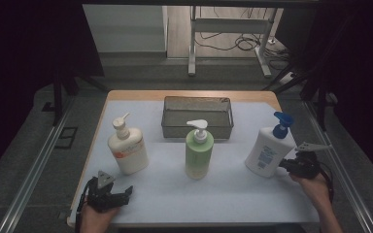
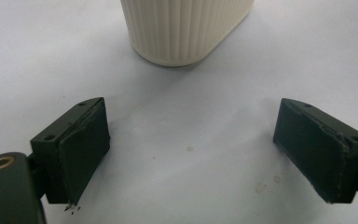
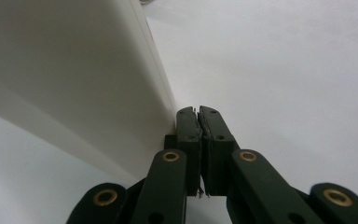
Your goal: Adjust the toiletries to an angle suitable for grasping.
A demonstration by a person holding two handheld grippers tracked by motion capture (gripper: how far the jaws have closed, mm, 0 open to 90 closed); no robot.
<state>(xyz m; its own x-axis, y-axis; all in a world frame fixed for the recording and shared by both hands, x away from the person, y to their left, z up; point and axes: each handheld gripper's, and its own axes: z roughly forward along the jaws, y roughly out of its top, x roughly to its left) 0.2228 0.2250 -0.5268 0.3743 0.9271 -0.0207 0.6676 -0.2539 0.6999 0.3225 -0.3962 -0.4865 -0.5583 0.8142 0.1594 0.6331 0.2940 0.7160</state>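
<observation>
Three pump bottles stand on the pale table mat (image 1: 233, 189). A cream bottle (image 1: 127, 148) is at the left, a green one (image 1: 199, 151) in the middle, a white one with a blue pump (image 1: 269, 148) at the right. My left gripper (image 1: 124, 193) rests near the front left corner, open, with its wide-apart pads (image 2: 81, 149) empty and the cream bottle's ribbed base (image 2: 186, 28) a short way ahead. My right gripper (image 1: 285, 165) is shut, pads together with nothing between them (image 3: 199, 114), its tip right beside the white bottle's wall (image 3: 74, 79).
A grey wire-mesh basket (image 1: 197, 116) stands at the back middle of the table. Beyond the table's far edge is a white frame with cables on the floor (image 1: 233, 29). Metal rails (image 1: 29, 170) run along both sides.
</observation>
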